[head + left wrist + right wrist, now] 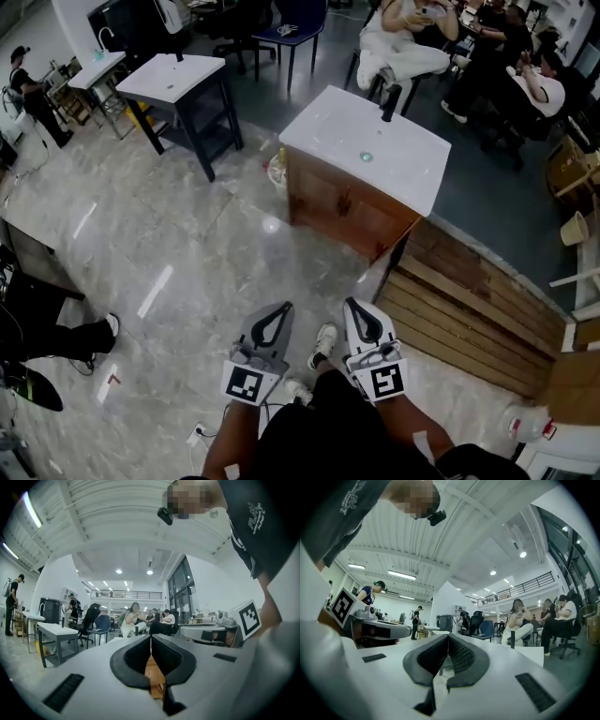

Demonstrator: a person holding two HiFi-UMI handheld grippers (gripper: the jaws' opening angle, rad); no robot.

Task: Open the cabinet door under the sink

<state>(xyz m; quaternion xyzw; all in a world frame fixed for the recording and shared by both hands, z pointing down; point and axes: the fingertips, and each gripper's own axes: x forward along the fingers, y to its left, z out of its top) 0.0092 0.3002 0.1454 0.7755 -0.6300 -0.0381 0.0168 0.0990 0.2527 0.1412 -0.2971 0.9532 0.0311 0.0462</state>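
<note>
The shiny floor (pixel 187 253) is the biggest thing here, and it fills the gap between the person and the job. At 3 o'clock a bed of planks (pixel 469 309) lies flat beside the cabinet (pixel 375 230). The cabinet, made of brown wood, stands at 1 o'clock, well apart from the person. Its front faces this way, so I think the door (pixel 328 202) can be reached by walking straight up to it. The door looks closed, flat with the front, so the job is not yet started.

A white sink (pixel 356 131) sits on top of the cabinet, which is why the door is low down under it. A white table (pixel 173 77) stands at 11 o'clock, out of the way. People (pixel 403 47) sit at 12 o'clock, behind the cabinet.

Both tools are held close to the body at 6 o'clock, side by side, pointing at the cabinet. The left gripper (pixel 279 307) is clenched, its jaws pressed together with nothing in them. The right gripper (pixel 354 305) is clenched and empty too. I think they are closed because there is nothing to grab from this far away. One of them will need to open its jaws at the door.

A black tap (pixel 390 101) stands at the back of the sink.
</note>
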